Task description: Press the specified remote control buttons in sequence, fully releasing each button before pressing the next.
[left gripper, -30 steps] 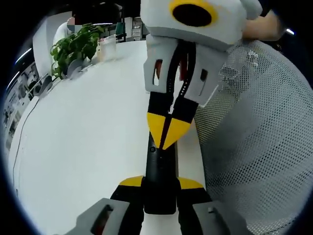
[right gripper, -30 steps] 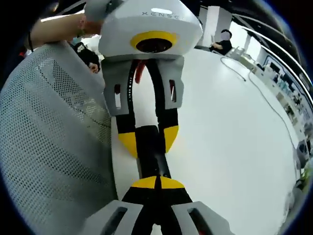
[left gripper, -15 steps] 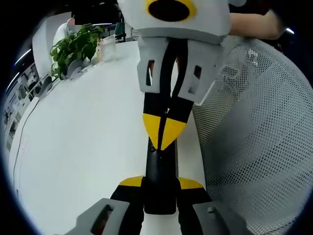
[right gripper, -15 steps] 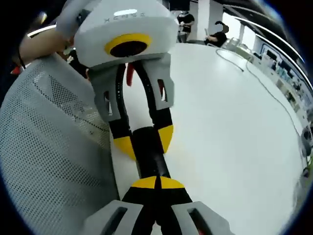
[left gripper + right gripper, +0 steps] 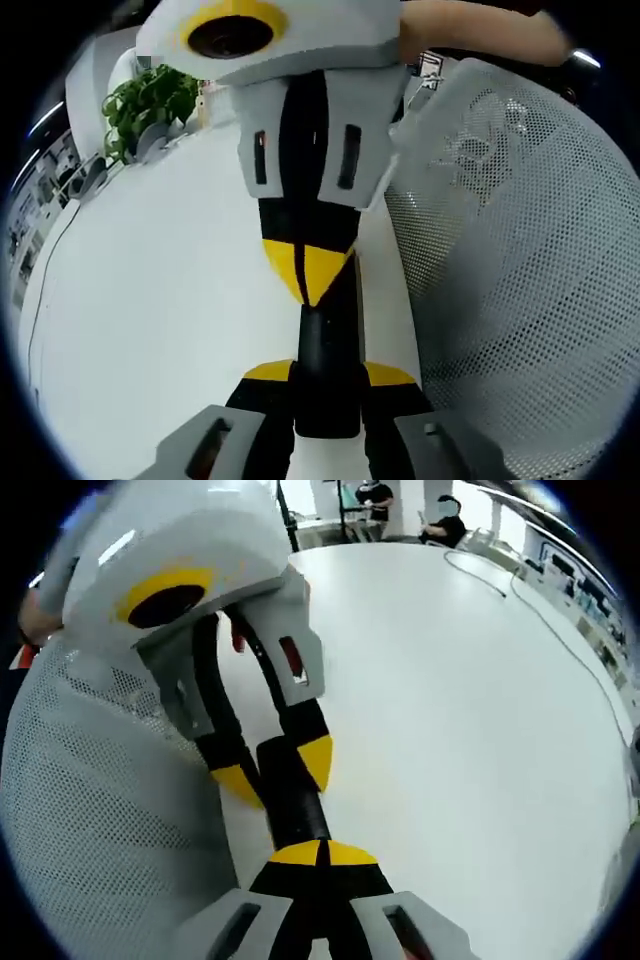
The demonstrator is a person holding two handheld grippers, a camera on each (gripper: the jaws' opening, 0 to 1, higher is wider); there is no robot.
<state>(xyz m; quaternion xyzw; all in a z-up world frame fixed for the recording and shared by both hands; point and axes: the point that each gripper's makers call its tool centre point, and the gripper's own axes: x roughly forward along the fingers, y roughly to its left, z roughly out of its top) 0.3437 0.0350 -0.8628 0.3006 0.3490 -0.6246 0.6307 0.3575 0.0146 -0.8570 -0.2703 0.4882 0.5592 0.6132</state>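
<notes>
The right gripper (image 5: 308,275) had swung over, its closed tips above the black remote control (image 5: 327,370). The left gripper (image 5: 272,772) held the remote's far end between its jaws, its long side running between both. I couldn't see any buttons.

Each gripper has a pale grey moulded housing with slotted side panels, black jaw arms and yellow wedge-shaped tips. The left gripper (image 5: 328,375) shows grey shoulders with red inside the slots. The right gripper (image 5: 322,858) is built the same. A red cable shows inside the housing, and a bare forearm (image 5: 470,35) is unsleeved.
</notes>
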